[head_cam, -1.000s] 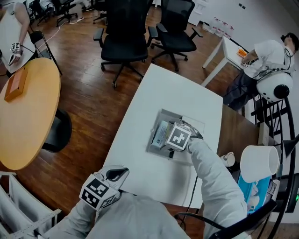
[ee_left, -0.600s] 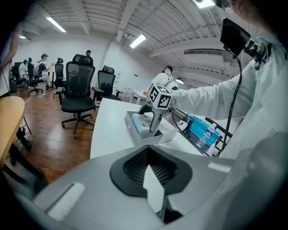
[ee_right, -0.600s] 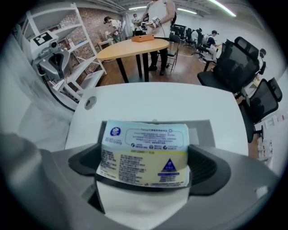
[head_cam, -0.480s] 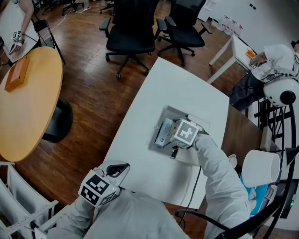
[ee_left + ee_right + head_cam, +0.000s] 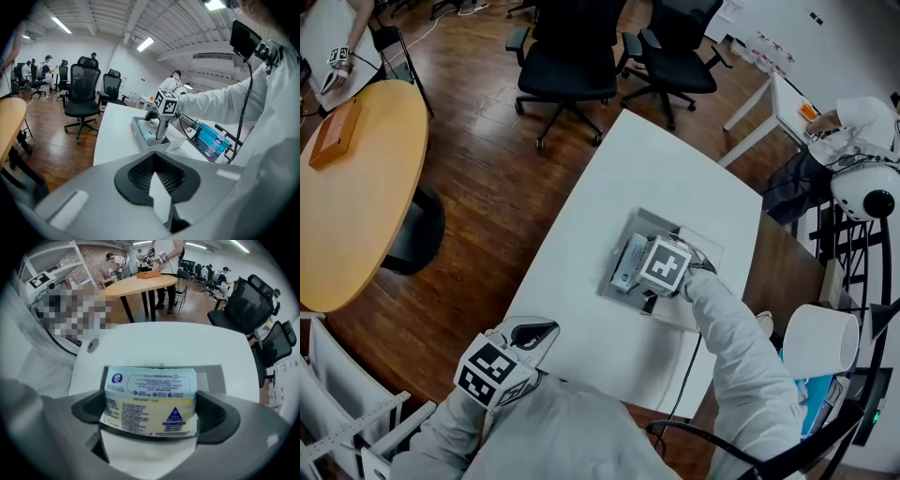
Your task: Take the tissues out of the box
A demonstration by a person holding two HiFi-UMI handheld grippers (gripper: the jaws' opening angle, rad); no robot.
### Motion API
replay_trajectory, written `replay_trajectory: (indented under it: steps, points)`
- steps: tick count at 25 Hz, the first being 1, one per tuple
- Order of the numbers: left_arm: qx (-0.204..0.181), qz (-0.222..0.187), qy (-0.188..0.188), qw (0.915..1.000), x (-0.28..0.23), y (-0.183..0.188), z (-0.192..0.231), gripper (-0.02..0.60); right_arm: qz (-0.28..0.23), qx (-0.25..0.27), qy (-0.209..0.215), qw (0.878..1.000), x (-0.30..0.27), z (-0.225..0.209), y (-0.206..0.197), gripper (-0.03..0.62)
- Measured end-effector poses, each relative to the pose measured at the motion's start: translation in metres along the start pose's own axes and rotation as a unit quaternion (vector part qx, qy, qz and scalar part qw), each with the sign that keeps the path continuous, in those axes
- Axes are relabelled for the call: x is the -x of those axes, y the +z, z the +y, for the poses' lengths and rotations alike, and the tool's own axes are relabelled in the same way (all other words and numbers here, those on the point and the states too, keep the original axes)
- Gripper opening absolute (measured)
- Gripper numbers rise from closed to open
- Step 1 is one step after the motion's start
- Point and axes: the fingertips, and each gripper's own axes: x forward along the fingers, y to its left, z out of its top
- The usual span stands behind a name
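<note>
Resting inside the box at centre frame, the tissue pack is clenched by the right gripper's fingers; lifting out remains. At lower left, the left gripper is kept closed, empty, beside the worktop.

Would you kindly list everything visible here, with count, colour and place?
White table: one, centre.
Box: one, grey, on the white table.
Tissue pack: one, white, blue and yellow, in the box.
Round table: one, tan, left.
Office chairs: at least two, black, beyond the white table.
Other people: several, room's edges.
Left tongs: grey, jaws together, empty, near table edge.
Right tongs: grey, shut on the tissue pack.
</note>
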Motion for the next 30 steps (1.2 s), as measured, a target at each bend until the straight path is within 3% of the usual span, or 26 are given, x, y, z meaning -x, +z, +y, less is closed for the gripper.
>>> replay_trajectory:
  steps: [14,18,20,26,30]
  points:
    - [-0.001,-0.001,0.005,1.0000,0.007,-0.006,-0.001,0.015,-0.033,-0.005,-0.027,0.999,0.013,-0.002,0.002,0.561]
    - [-0.007,-0.002,0.004,1.0000,0.009,-0.004,-0.002,0.015,-0.036,-0.005,-0.046,0.998,0.042,-0.004,0.003,0.561]
    - [-0.011,-0.003,0.003,0.9999,0.009,-0.002,-0.003,0.015,-0.061,-0.002,-0.056,0.997,0.068,-0.002,0.011,0.561]
    - [-0.029,-0.007,-0.004,0.9995,0.012,0.004,-0.008,0.015,-0.183,-0.026,-0.108,0.977,0.172,0.032,0.027,0.561]
    - [-0.046,-0.009,-0.015,0.9988,0.012,0.002,-0.017,0.015,-0.245,-0.141,-0.118,0.952,0.213,0.070,-0.004,0.561]
